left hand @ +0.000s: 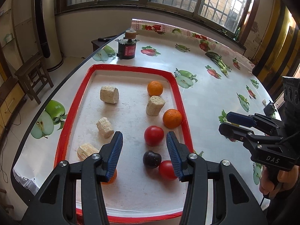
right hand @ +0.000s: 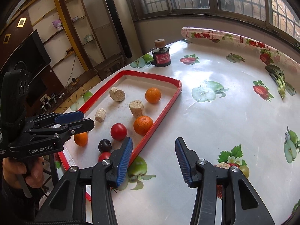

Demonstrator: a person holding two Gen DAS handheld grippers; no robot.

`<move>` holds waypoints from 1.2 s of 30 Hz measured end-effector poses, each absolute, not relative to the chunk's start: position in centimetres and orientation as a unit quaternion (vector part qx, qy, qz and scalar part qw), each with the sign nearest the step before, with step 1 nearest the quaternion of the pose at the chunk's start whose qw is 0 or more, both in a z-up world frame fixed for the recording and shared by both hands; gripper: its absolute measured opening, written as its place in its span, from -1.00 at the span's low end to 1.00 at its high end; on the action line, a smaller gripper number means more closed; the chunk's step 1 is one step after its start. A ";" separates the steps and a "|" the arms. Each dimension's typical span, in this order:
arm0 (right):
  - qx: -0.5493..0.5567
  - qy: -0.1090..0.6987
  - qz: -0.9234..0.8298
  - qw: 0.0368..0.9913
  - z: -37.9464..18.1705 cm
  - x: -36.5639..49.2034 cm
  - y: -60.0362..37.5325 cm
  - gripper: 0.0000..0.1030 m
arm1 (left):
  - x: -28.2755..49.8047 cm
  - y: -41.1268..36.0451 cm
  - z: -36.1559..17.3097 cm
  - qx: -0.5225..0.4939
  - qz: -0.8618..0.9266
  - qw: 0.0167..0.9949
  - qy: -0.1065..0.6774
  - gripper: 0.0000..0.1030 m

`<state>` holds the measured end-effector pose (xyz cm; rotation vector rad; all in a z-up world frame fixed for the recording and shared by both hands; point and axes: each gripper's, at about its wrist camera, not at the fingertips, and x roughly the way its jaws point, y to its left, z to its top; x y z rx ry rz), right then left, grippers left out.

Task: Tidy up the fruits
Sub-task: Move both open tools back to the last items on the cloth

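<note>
A red-rimmed tray is set on a table covered with a fruit-print cloth, and everything below is placed against that tray. Inside it, along its right-hand side as seen from the left wrist camera, the fruits are gathered: one orange near the far right corner, a second orange nearer and close to the right rim, a red tomato just beside that orange, then a dark plum touching a second tomato at the near end. A third orange lies near the tray's near-left part, half hidden behind a fingertip in the left view. Four pale corn-cob pieces are scattered in the tray — one cob piece toward the far left, another standing between the two right-hand oranges, a third and a fourth along the left side.

The left gripper is held over the tray's near end, its jaws parted and nothing clasped between them. The right gripper is held outside the tray, just beyond its right rim over the bare cloth — its jaws are likewise spread and empty.

A dark cylindrical device with a red label is standing beyond the tray's far edge.
</note>
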<state>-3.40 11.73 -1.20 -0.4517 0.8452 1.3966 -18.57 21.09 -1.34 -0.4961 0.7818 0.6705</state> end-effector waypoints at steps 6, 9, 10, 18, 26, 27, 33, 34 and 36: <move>-0.190 0.375 0.603 0.678 -0.9 -1.7 8.9 -0.04 | -17.5 19.5 -0.9 -0.229 0.304 0.848 0.370 -0.09; -0.185 0.377 0.593 0.687 -0.9 -0.6 7.5 -0.04 | -16.9 18.8 -0.7 -0.225 0.297 0.851 0.370 -0.09; -0.183 0.378 0.590 0.690 -0.9 -0.3 7.1 -0.04 | -16.8 18.6 -0.6 -0.224 0.295 0.852 0.370 -0.10; -0.172 0.381 0.568 0.709 -0.8 1.9 3.9 -0.02 | -15.4 16.9 -0.3 -0.217 0.279 0.858 0.374 -0.10; -0.165 0.384 0.550 0.723 -0.7 3.5 1.2 -0.01 | -13.6 15.4 -0.4 -0.211 0.261 0.863 0.379 -0.10; -0.165 0.384 0.548 0.725 -0.6 3.7 1.0 -0.01 | -13.4 15.2 -0.4 -0.209 0.258 0.863 0.380 -0.10; -0.162 0.387 0.539 0.730 -0.8 4.6 0.0 -0.01 | -11.6 13.8 -0.6 -0.200 0.240 0.867 0.388 -0.10; -0.162 0.388 0.538 0.731 -0.8 4.7 -0.2 -0.01 | -11.3 13.7 -0.7 -0.199 0.237 0.867 0.389 -0.10; -0.162 0.389 0.536 0.731 -0.9 4.9 -0.3 -0.01 | -10.5 13.2 -0.9 -0.195 0.233 0.868 0.394 -0.10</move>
